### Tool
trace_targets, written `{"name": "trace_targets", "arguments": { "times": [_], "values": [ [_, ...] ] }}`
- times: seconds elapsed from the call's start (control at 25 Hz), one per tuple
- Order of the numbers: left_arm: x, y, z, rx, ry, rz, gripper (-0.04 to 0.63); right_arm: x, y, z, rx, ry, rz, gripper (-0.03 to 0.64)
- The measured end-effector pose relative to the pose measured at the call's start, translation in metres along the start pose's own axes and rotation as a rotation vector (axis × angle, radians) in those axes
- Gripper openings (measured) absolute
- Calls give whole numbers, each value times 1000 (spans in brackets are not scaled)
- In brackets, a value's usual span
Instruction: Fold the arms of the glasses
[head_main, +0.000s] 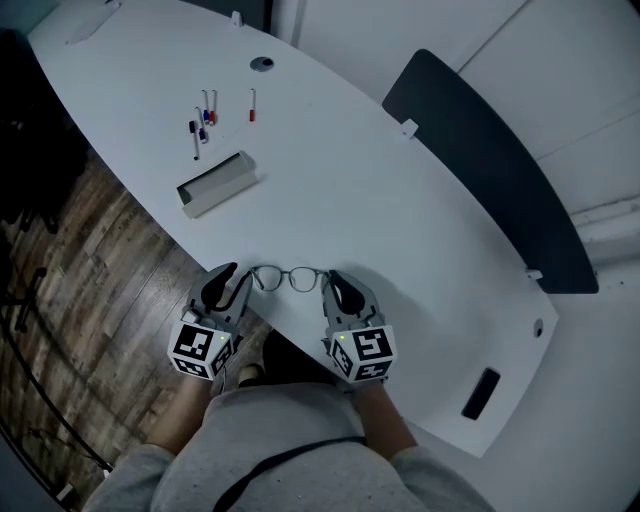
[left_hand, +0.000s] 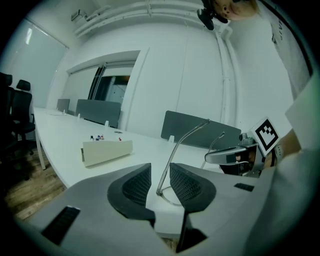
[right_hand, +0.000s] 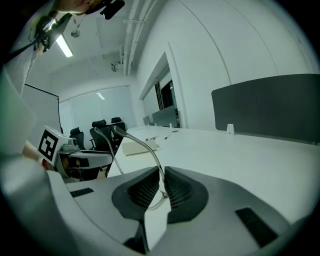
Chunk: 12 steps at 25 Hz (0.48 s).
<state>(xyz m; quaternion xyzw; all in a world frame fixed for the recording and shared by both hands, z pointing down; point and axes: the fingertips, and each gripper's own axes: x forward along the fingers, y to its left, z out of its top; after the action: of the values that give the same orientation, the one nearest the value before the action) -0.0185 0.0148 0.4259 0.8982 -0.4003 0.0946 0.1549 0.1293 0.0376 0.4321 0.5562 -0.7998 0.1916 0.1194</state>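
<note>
Thin-framed glasses (head_main: 290, 278) lie near the front edge of the white table (head_main: 400, 200) with both arms unfolded and standing up toward me. My left gripper (head_main: 232, 283) is at their left end; in the left gripper view its jaws (left_hand: 160, 182) stand open around the left arm (left_hand: 182, 145), with a gap at the pads. My right gripper (head_main: 338, 290) is at the right end. In the right gripper view its pads (right_hand: 161, 190) are pressed together on the right arm (right_hand: 145, 145) close to the hinge.
A grey oblong box (head_main: 218, 183) lies further back on the table, with several markers (head_main: 203, 118) behind it. A dark partition (head_main: 480, 160) runs along the far right edge. A small black item (head_main: 482, 393) lies at the right. Wooden floor (head_main: 90, 260) shows left.
</note>
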Motion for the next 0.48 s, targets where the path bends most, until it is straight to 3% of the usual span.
{"name": "trace_targets", "arguments": {
  "times": [0.28,0.48],
  "values": [
    [20,0,7,37,22,-4,101,19,-15,13,-75,-9,15,38],
    [30,0,9,56,40,-22,92,34,-17,25,-223,-9,16,33]
  ]
}}
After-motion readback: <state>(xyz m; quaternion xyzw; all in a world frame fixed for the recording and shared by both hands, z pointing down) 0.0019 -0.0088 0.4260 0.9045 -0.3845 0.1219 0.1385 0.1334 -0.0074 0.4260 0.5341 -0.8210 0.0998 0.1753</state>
